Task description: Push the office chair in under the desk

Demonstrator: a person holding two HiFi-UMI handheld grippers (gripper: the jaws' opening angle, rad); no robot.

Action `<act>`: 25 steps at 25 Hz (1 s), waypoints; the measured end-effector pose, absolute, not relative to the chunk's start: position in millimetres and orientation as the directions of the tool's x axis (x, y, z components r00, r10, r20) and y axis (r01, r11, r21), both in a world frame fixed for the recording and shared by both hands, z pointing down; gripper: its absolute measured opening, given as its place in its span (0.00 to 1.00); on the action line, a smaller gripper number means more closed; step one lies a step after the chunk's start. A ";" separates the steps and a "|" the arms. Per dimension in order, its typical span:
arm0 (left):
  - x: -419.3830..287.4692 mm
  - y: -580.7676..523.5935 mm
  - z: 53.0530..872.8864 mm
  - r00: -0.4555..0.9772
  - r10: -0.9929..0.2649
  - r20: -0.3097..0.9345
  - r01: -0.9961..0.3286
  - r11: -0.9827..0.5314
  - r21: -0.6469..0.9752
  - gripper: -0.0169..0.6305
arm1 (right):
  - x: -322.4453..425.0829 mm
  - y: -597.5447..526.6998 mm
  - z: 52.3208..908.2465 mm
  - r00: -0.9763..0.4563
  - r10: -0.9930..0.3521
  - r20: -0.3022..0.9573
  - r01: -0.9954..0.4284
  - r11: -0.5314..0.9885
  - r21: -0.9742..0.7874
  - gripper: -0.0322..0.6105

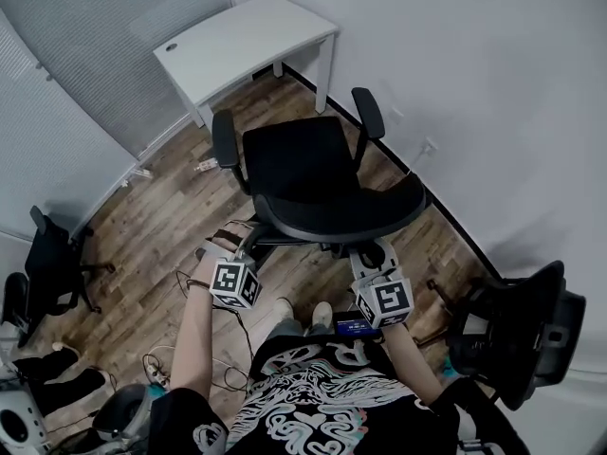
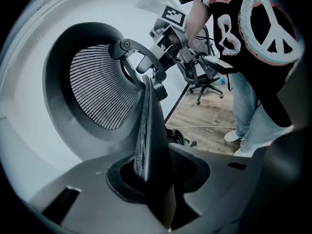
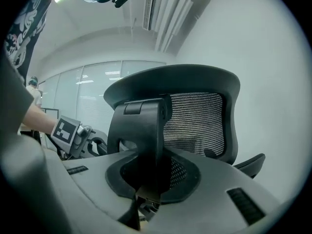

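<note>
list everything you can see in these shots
office chair: one, black, mesh back, mid-floor, seat facing the desk
desk: one, white, far corner by the wall
spare chairs: two, black, one at the left edge, one at the right
cables: a few, dark, loose on the floor at left
floor: brown wood planks
shoes: two, white, just behind the office chair
left gripper: one, grey, shut on the office chair's backrest edge
right gripper: one, grey, shut on the bracket behind the backrest
</note>
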State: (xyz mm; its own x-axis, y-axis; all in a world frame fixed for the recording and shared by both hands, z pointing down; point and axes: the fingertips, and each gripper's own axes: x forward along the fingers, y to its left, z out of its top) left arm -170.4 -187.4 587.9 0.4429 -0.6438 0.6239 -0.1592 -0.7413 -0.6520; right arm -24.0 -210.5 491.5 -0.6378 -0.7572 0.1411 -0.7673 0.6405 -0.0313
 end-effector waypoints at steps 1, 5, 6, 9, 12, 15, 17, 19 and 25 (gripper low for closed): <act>-171.3 -187.8 587.7 0.445 -0.646 0.620 -0.155 -0.738 -0.657 0.23 | -24.7 -211.0 491.6 -0.630 -0.763 0.144 -0.774 0.632 -0.034 0.13; -177.2 -191.3 588.6 0.450 -0.650 0.612 -0.147 -0.730 -0.667 0.23 | -29.2 -213.9 492.2 -0.611 -0.778 0.145 -0.789 0.614 -0.032 0.13; -179.0 -192.9 589.0 0.452 -0.648 0.612 -0.146 -0.731 -0.666 0.23 | -31.2 -215.0 492.7 -0.613 -0.776 0.149 -0.787 0.616 -0.032 0.13; -185.1 -196.7 590.2 0.457 -0.638 0.620 -0.138 -0.739 -0.660 0.23 | -37.7 -217.4 494.7 -0.620 -0.768 0.162 -0.781 0.624 -0.035 0.13; -187.7 -202.2 590.2 0.458 -0.640 0.617 -0.134 -0.736 -0.664 0.23 | -39.8 -222.9 494.8 -0.615 -0.773 0.158 -0.786 0.617 -0.038 0.13; -184.6 -208.2 590.3 0.465 -0.637 0.615 -0.133 -0.737 -0.663 0.23 | -37.2 -230.6 495.7 -0.608 -0.778 0.156 -0.791 0.610 -0.041 0.13; -184.2 -212.1 590.4 0.466 -0.639 0.612 -0.132 -0.734 -0.666 0.23 | -36.7 -235.0 496.9 -0.608 -0.778 0.157 -0.792 0.610 -0.042 0.13; -184.8 -216.3 590.2 0.465 -0.641 0.610 -0.132 -0.732 -0.668 0.23 | -37.1 -239.5 497.0 -0.608 -0.778 0.157 -0.792 0.610 -0.043 0.13; -192.4 -225.1 588.5 0.471 -0.640 0.607 -0.128 -0.730 -0.671 0.23 | -46.4 -246.4 495.6 -0.632 -0.759 0.156 -0.772 0.635 -0.036 0.13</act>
